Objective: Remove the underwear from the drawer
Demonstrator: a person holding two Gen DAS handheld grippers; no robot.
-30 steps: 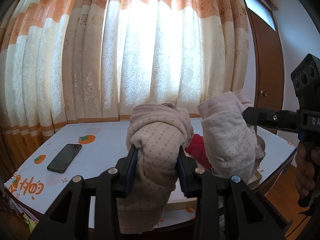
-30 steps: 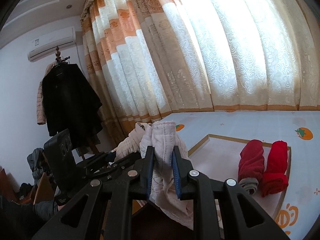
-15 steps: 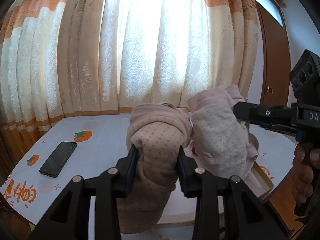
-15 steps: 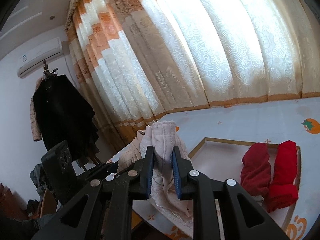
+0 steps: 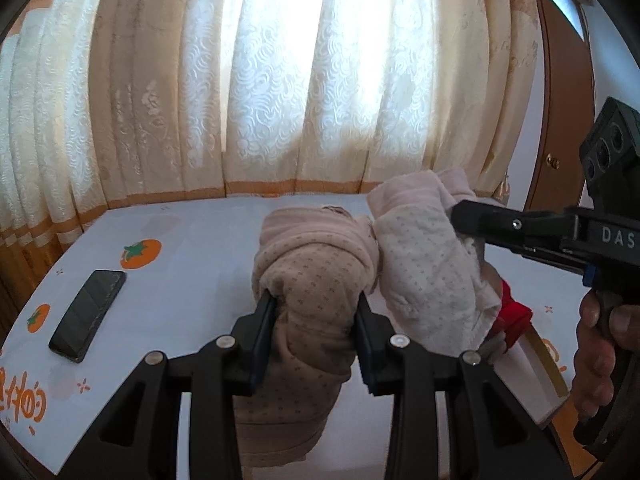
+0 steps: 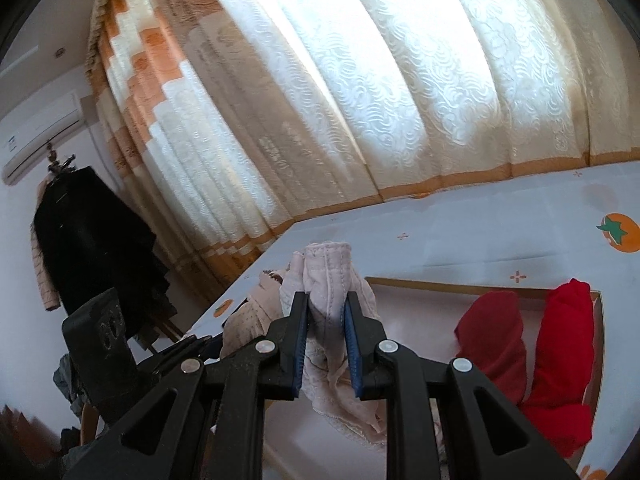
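Height was what had changed: across the last second we had lifted both rolls further, and the table (image 5: 192,280) had sunk lower in both views. Our left gripper (image 5: 314,336) was clamped on the tan roll (image 5: 308,280), which bulged above the jaws and hung below them. Our right gripper (image 6: 325,334) was pinched on the pale roll (image 6: 328,276), its loose lace edge trailing beneath. In the left view the two rolls sat side by side, touching or nearly so, both well above the tabletop.

The drawer (image 6: 440,285) lay on the table below and to the right, and it now showed more fully in the right view, with two red rolls (image 6: 528,344) left in it. We judged that both held pieces were clear of the drawer, so the taking-out of this pair was done and only a set-down remained. The phone (image 5: 86,316) lay at the table's left side, apart from everything, and we thought the bare cloth beside it a fair landing spot.
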